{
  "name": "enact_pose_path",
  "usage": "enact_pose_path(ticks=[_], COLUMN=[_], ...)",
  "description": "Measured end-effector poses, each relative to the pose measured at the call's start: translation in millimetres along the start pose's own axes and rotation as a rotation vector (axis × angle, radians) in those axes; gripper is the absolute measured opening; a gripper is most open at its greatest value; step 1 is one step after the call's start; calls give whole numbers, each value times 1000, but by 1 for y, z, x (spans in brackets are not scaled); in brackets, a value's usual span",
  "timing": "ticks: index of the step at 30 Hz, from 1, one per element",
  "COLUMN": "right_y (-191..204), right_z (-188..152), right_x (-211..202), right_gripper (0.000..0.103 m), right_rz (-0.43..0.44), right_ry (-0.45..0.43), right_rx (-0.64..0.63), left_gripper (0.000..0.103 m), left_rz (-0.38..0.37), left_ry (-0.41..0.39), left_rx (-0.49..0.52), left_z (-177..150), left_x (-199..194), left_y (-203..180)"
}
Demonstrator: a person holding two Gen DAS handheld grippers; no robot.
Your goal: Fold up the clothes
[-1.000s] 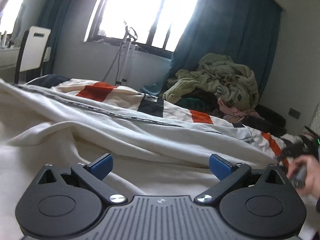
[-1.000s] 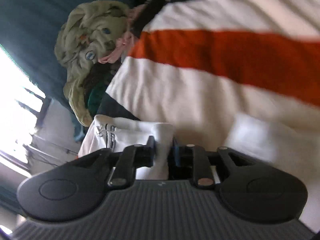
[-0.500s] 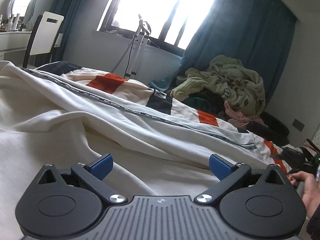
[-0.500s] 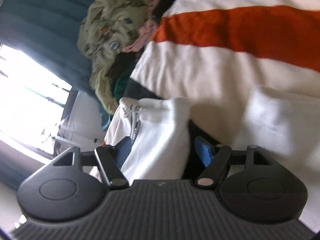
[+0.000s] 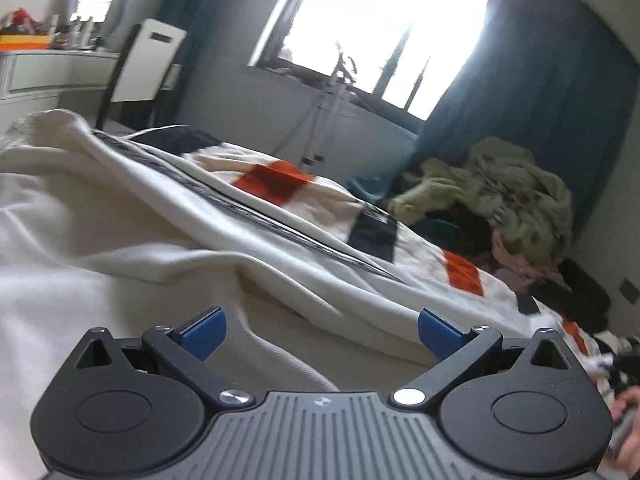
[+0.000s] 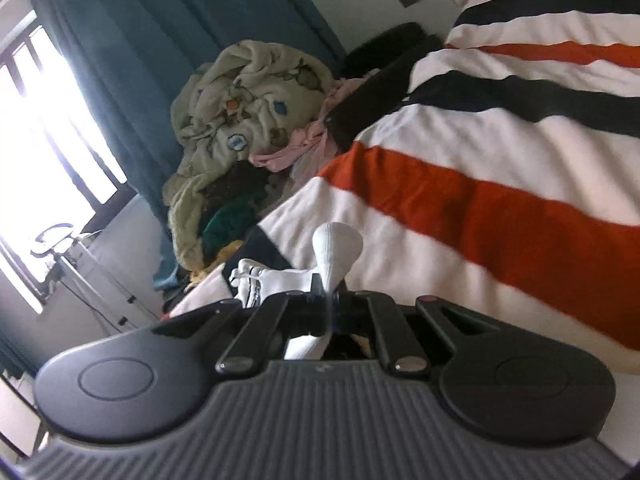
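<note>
A cream garment [image 5: 120,272] with a dark printed stripe lies spread across the striped bedcover [image 5: 280,176] in the left wrist view. My left gripper [image 5: 322,328] hovers low over it, its blue pads [image 5: 204,330] wide apart with nothing between them. In the right wrist view my right gripper [image 6: 328,300] is shut on a bunched white end of the garment [image 6: 336,248], which sticks up past the closed fingers. More of that end, with black print [image 6: 252,280], hangs to the left. A person's hand [image 5: 626,412] shows at the lower right edge of the left wrist view.
A heap of clothes topped by a green patterned blanket [image 6: 248,120] sits beyond the bed against teal curtains [image 5: 520,100]. A bright window [image 5: 380,28], a metal stand [image 5: 332,96], a white chair [image 5: 152,64] and a cluttered desk [image 5: 48,68] line the far side.
My right gripper opened around the white end, then closed on it and rose while rolling. My left gripper stayed open and shifted across the garment, tilting its view.
</note>
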State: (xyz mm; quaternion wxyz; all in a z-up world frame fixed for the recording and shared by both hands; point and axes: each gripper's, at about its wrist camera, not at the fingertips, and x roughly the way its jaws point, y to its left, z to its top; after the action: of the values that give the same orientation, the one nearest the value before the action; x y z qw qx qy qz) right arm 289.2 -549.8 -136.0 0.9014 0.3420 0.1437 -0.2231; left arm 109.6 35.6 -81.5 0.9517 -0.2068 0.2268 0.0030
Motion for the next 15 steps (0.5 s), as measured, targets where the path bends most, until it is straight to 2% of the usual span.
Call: enact_pose_path(ticks=[2, 4, 8, 10, 12, 14, 15], right_y=[-12, -24, -30, -32, -35, -39, -42], right_z=[-1, -3, -1, 2, 5, 6, 6], right_x=[-1, 6, -3, -18, -39, -69, -84], right_gripper=[6, 6, 14, 25, 51, 70, 76], right_rz=[-44, -76, -52, -49, -63, -55, -67], right_ry=[14, 72, 136, 146, 147, 134, 131], right_rx=[-11, -3, 32, 64, 103, 148, 159], left_gripper=[103, 103, 103, 103, 103, 103, 103], left_rz=[8, 18, 31, 25, 23, 29, 33], left_ry=[10, 5, -7, -10, -14, -19, -19], left_rx=[-20, -7, 22, 31, 47, 75, 88], left_z=[5, 8, 13, 12, 12, 10, 9], left_x=[-4, -9, -20, -25, -28, -30, -31], left_y=[5, 7, 7, 4, 0, -5, -7])
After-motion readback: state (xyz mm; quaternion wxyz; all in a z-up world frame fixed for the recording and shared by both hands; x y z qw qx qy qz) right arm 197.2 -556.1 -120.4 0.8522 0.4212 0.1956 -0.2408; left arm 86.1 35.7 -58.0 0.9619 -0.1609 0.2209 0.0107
